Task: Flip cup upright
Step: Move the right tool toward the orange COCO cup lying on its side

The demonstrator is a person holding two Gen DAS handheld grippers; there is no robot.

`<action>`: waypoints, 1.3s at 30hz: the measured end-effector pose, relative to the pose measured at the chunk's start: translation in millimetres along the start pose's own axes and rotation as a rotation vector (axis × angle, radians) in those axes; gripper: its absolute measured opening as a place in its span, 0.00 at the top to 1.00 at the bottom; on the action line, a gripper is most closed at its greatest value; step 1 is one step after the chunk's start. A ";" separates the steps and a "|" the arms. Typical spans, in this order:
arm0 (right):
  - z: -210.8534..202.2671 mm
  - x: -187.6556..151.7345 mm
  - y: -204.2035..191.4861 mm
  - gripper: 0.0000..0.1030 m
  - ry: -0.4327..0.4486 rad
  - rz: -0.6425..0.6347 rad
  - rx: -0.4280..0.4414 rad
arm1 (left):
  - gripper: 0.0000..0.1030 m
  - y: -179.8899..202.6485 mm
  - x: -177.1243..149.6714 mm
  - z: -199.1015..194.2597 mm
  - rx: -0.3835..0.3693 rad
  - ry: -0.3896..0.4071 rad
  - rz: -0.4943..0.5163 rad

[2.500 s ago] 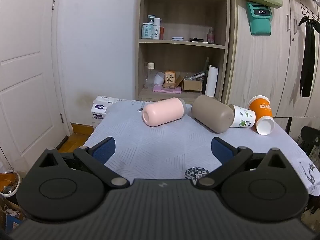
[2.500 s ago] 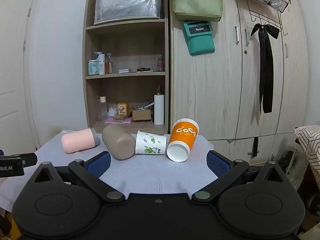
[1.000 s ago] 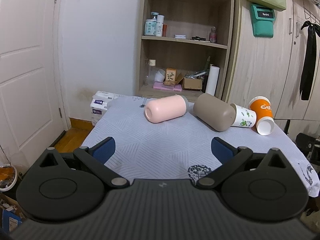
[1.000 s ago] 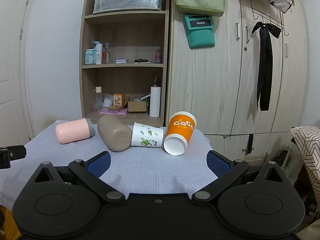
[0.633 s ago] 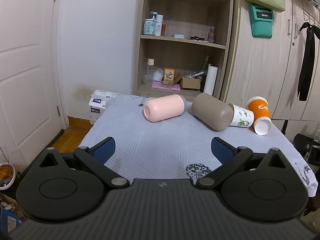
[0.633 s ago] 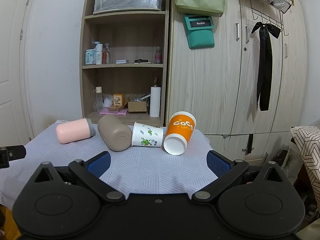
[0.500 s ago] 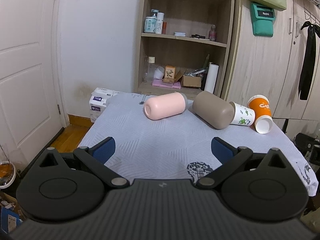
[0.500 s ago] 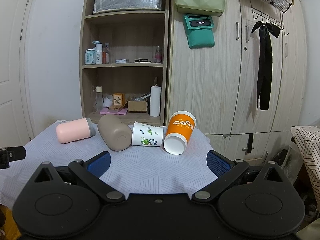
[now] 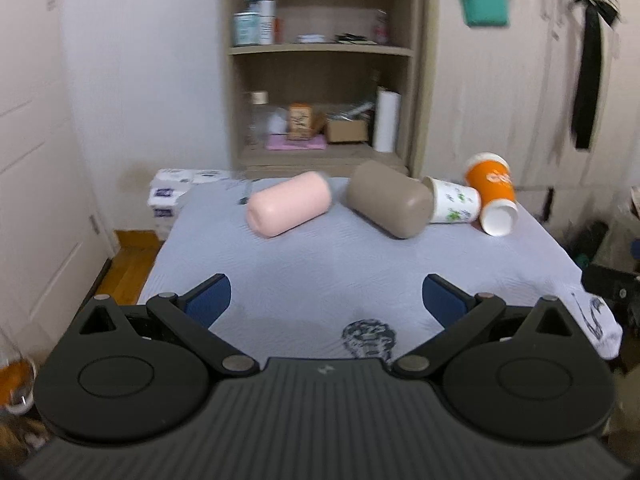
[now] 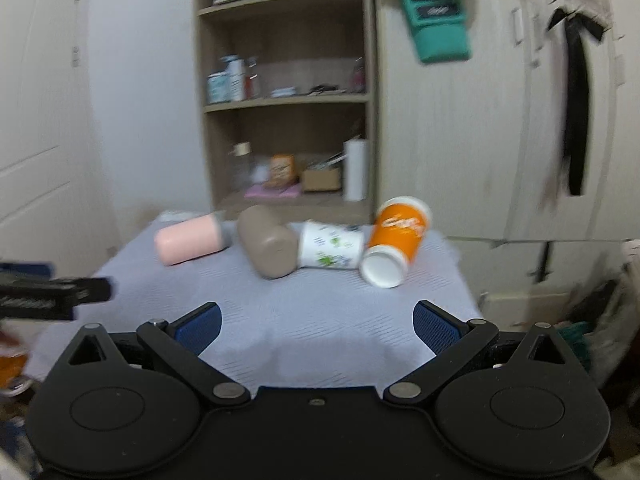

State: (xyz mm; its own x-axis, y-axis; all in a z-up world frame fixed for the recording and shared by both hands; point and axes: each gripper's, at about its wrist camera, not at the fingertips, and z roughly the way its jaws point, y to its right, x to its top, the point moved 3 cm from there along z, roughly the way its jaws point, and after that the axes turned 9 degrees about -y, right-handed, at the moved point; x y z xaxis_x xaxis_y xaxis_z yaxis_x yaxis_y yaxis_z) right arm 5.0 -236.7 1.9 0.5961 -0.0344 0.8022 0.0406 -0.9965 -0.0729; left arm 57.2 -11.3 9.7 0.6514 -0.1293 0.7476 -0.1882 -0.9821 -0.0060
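Observation:
Several cups lie on their sides in a row at the far side of the grey-clothed table (image 9: 320, 264): a pink cup (image 9: 289, 209) (image 10: 188, 239), a taupe cup (image 9: 388, 204) (image 10: 269, 247), a white paper cup with green print (image 9: 452, 205) (image 10: 332, 245), and an orange paper cup (image 9: 493, 196) (image 10: 394, 241) with its white mouth toward me. My left gripper (image 9: 327, 300) is open and empty over the near table edge. My right gripper (image 10: 317, 328) is open and empty, short of the cups.
A wooden shelf unit (image 9: 320, 64) with bottles and boxes stands behind the table, wardrobe doors (image 10: 520, 120) to its right. A white door (image 9: 36, 160) is at the left. The left gripper's body (image 10: 52, 290) shows at the right wrist view's left edge.
Both grippers have moved forward and tilted down toward the table, so the cups look nearer; both views are motion-blurred. The cups have not moved.

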 end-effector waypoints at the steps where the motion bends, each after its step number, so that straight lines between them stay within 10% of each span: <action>1: 0.5 2.3 2.4 0.00 -0.016 -0.006 0.022 | 0.00 3.4 6.4 1.6 -0.011 -0.011 0.020; 30: 86.9 50.0 91.5 0.06 -0.132 0.095 0.214 | 0.00 156.9 119.0 97.3 -0.168 -0.005 0.271; 39: 128.8 63.1 113.7 0.36 -0.156 0.121 0.251 | 0.04 178.3 146.5 147.7 -0.327 -0.150 0.222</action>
State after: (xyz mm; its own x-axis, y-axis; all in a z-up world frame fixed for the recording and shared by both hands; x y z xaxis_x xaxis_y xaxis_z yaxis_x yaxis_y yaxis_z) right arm 150.5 -342.4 -32.1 0.7240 -0.1201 0.6793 0.1469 -0.9353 -0.3220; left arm 227.6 -225.6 20.1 0.6636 -0.3754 0.6471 -0.5441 -0.8358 0.0731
